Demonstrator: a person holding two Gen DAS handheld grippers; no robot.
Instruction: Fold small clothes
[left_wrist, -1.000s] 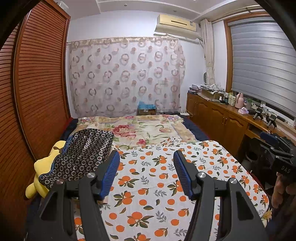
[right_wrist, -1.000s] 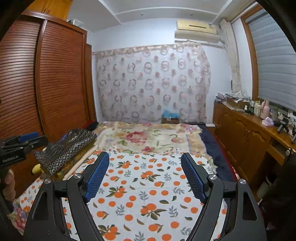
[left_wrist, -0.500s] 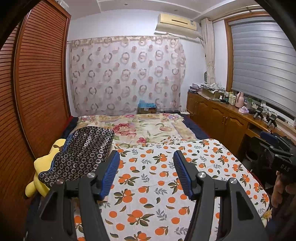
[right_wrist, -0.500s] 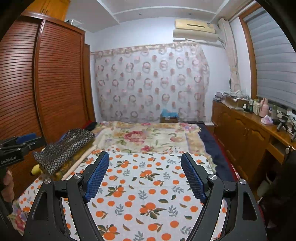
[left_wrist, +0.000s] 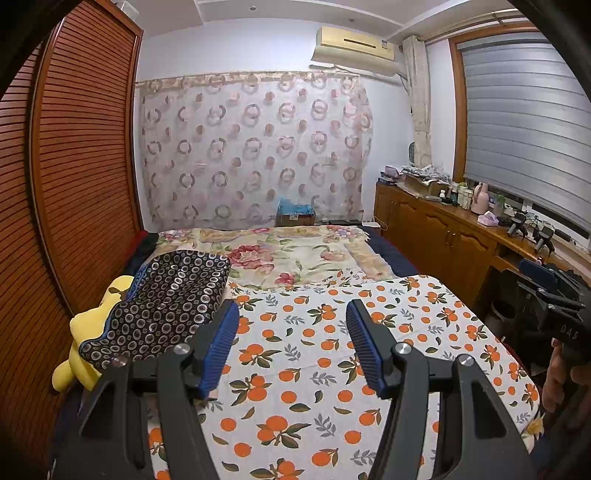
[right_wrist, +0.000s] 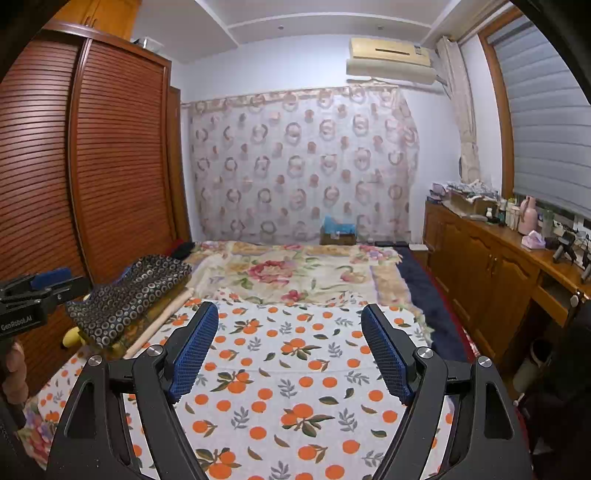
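We held the left gripper (left_wrist: 291, 347) and right gripper (right_wrist: 290, 349) wide apart and empty above the orange-print sheet (left_wrist: 332, 373). A dark circle-patterned cloth (left_wrist: 162, 306) lay flat at the bed's left edge; whether folded, we couldn't tell.

both grippers tip up a little

in the left wrist view the orange-print cloth (left_wrist: 332, 369) sits slightly lower than a second ago, with more of its far edge and the floral bedspread (left_wrist: 295, 254) showing. in the right wrist view the wardrobe (right_wrist: 110, 166) and curtain (right_wrist: 303, 166) have slid a touch rightward, and the other gripper (right_wrist: 33, 295) at the left edge sits a little lower.
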